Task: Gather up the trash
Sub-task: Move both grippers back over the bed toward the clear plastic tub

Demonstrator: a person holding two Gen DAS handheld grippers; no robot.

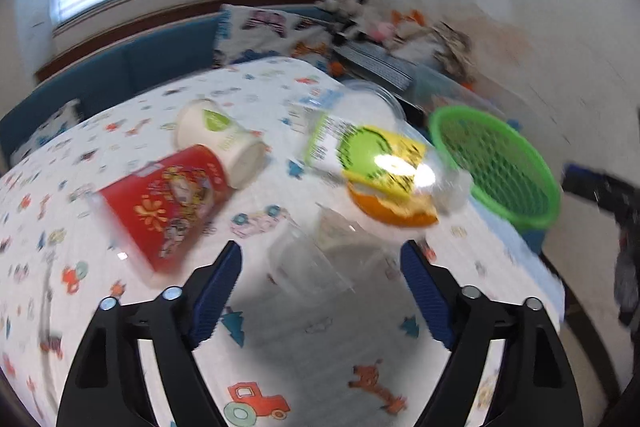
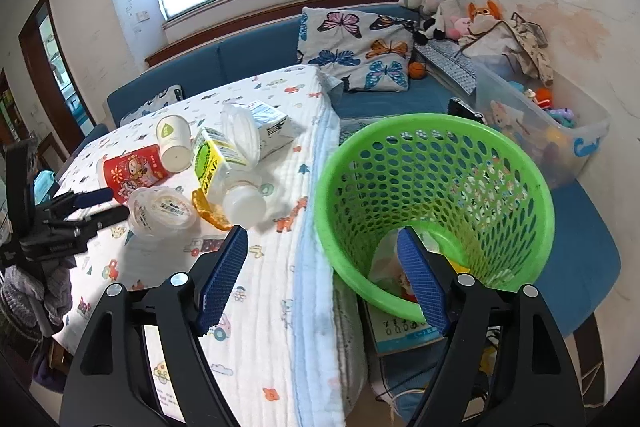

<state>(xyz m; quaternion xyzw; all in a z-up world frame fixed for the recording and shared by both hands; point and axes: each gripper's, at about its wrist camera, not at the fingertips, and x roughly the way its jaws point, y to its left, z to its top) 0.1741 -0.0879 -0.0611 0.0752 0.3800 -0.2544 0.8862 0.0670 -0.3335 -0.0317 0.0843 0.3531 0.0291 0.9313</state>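
Left wrist view: left claw (image 1: 321, 259) open before a clear cup (image 1: 312, 259); right claw (image 2: 322, 247) open, empty, above the basket (image 2: 436, 203). Next, likely, close on the cup.

Cups, cartons and a clear bottle (image 2: 240, 205) lay toppled on the table beside the green basket (image 2: 436, 211).

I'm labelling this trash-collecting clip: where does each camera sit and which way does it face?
Left wrist: on the left tongs, facing down over the blurred clear plastic cup on the cartoon-print tablecloth; its own open fingers show.
Right wrist: on the right tongs, facing the table edge and green perforated plastic basket; its open fingers and the left tongs show.
Shared: cup, basket, tablecloth.
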